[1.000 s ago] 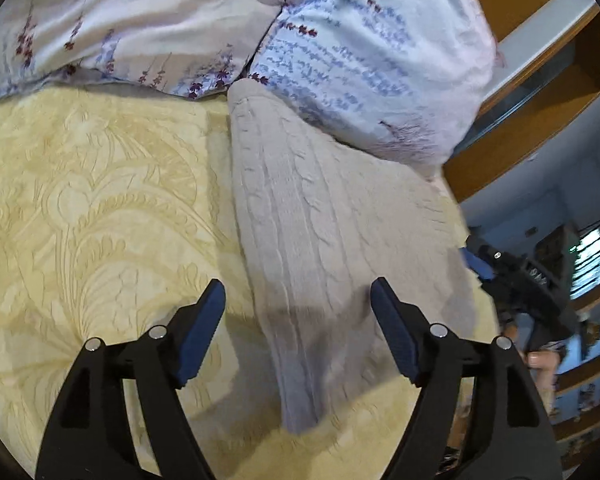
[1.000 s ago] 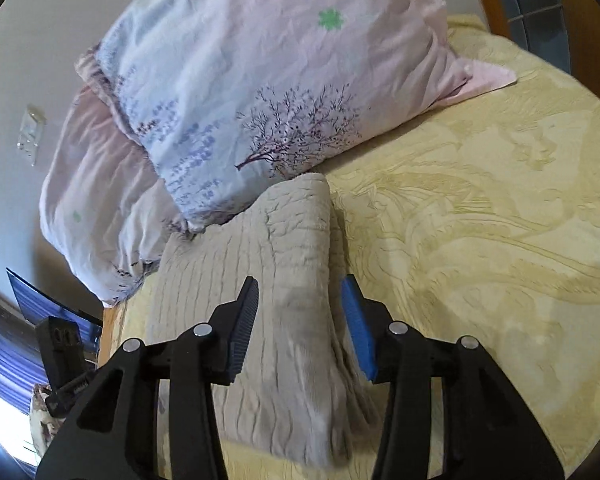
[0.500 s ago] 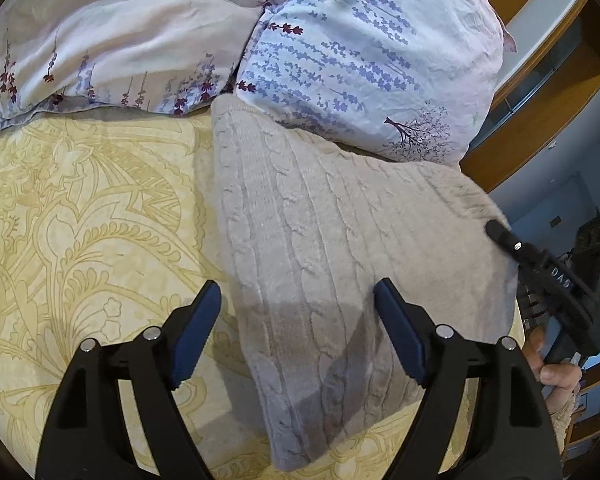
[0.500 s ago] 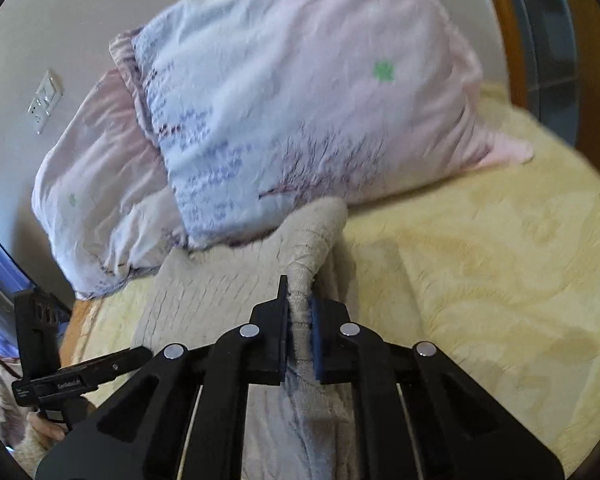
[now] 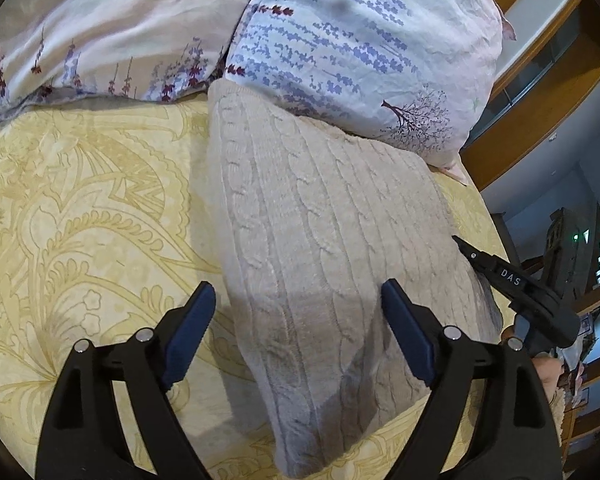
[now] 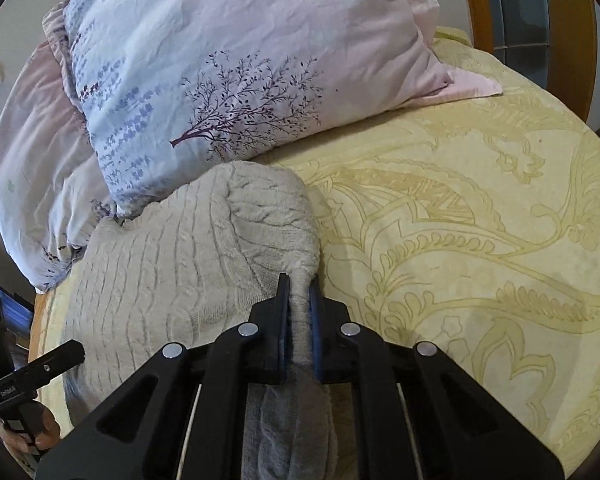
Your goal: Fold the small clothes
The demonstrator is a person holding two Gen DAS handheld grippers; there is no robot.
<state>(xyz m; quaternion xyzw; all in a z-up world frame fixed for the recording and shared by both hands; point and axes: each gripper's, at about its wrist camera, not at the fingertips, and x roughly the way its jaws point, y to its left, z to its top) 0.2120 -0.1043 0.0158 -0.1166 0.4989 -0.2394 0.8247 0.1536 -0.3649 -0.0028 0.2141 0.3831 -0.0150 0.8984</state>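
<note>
A beige cable-knit sweater (image 5: 320,248) lies folded on the yellow patterned bedspread (image 5: 80,208), its far end against the pillows. My left gripper (image 5: 298,332) is open and hovers over the sweater's near end, its fingers apart and holding nothing. My right gripper (image 6: 299,300) is shut on the sweater's right edge (image 6: 300,288), which bunches up between its pads; the sweater (image 6: 172,252) spreads to the left of it. The right gripper also shows in the left wrist view (image 5: 512,280) at the sweater's far right side.
Two floral pillows (image 5: 360,40) (image 5: 100,32) lie at the head of the bed, touching the sweater's far end. A wooden headboard frame (image 6: 572,40) stands at the right. The bedspread (image 6: 480,240) stretches right of the sweater.
My right gripper closed on the sweater's right edge and now grips it, the fabric bunched up. My left gripper stayed open over the sweater, shifting only slightly.
</note>
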